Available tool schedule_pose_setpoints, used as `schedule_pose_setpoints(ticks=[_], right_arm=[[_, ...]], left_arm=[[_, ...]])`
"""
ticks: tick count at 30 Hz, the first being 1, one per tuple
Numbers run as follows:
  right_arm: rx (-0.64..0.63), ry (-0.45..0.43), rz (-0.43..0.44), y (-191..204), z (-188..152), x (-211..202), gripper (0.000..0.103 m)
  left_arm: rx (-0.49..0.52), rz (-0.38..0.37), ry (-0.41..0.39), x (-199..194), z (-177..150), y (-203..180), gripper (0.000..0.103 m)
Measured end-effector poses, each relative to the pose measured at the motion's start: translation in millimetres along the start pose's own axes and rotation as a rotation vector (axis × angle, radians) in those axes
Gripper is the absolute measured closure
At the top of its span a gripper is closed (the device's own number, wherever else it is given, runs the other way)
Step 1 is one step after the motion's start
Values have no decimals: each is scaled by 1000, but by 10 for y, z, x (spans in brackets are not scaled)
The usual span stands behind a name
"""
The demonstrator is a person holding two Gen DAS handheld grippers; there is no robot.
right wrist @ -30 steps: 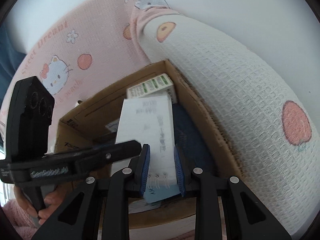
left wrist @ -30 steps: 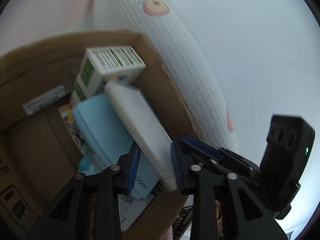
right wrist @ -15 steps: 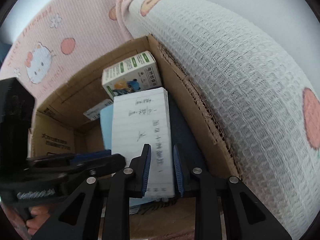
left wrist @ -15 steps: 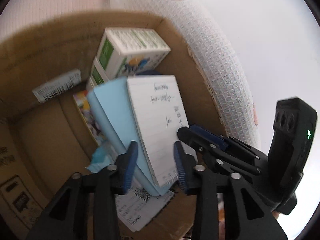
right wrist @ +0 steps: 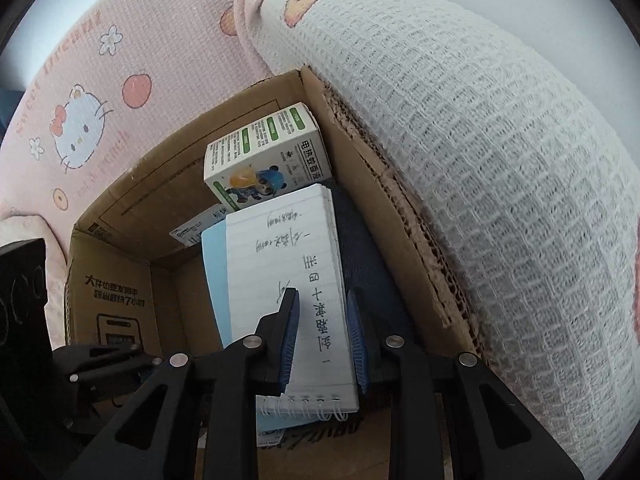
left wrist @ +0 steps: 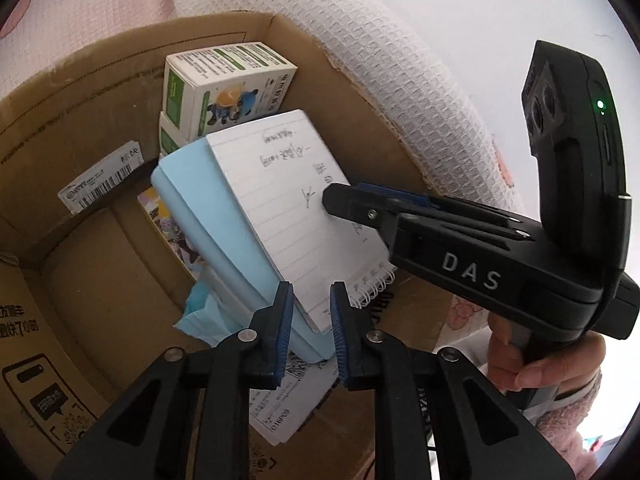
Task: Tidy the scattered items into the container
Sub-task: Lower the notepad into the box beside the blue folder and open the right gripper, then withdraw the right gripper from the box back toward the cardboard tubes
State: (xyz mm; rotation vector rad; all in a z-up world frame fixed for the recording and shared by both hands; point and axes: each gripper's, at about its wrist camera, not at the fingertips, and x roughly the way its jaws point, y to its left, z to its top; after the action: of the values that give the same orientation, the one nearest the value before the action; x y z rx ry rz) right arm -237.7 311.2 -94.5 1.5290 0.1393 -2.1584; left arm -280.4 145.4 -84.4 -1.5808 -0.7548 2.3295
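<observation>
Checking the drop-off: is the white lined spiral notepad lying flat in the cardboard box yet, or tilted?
Tilted. The white lined spiral notepad leans on the green-and-white carton, spiral end raised, with the right tool shut on it.

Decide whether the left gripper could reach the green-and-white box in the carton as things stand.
Probably not directly: the spiral notepad, clamped in the right gripper, lies between the left gripper and the green-and-white box.

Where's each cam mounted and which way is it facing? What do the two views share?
Left wrist: on the left gripper, looking down into the cardboard box; shows the right gripper and the hand holding it.
Right wrist: on the right gripper, shut on the spiral notepad, looking down into the box; the left gripper's body shows lower left.
Shared: notepad, green-and-white carton, box, white waffle blanket.
</observation>
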Motion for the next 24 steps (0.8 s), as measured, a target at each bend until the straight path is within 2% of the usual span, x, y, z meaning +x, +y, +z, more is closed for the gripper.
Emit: schedule_pose_setpoints(ticks=[4,7,8,11,15,18,19,20,22,23,24], right_arm=[[-4,-5,-15,4,25,-28,82],[-2,2,-26,21,74,-12,82],[-1,4,-35,28,78,-20,82],[-6,-8,-86,68,47,-122,82],[-37,-75,-158,205,-87,-421,82],[-78,-139,-190,401,-220,-632,81],[-92,-153,-193,463,-242,-670,79],[-104,-164,-197,536,-273,-703,78],[-127,-186,-238,662,-308,-741,73],[-145,-191,-246,749,-322,-744,72],[-153,-194,-242,793,-322,-746,69]], left_arm=[[-39,-35,11,46,35,16,82],[-51,-9,-10,3,35,13,82],[-44,10,-14,-19,34,8,80],[-6,44,-59,-135,15,-39,63],[108,140,-180,-411,-50,-191,49],[170,213,-257,-595,-121,-238,49],[195,248,-280,-661,-109,-216,48],[217,279,-299,-626,41,-218,48],[268,334,-347,-672,-10,-357,44],[176,401,-407,-757,-100,-320,41],[193,419,-425,-861,-236,-331,41]])
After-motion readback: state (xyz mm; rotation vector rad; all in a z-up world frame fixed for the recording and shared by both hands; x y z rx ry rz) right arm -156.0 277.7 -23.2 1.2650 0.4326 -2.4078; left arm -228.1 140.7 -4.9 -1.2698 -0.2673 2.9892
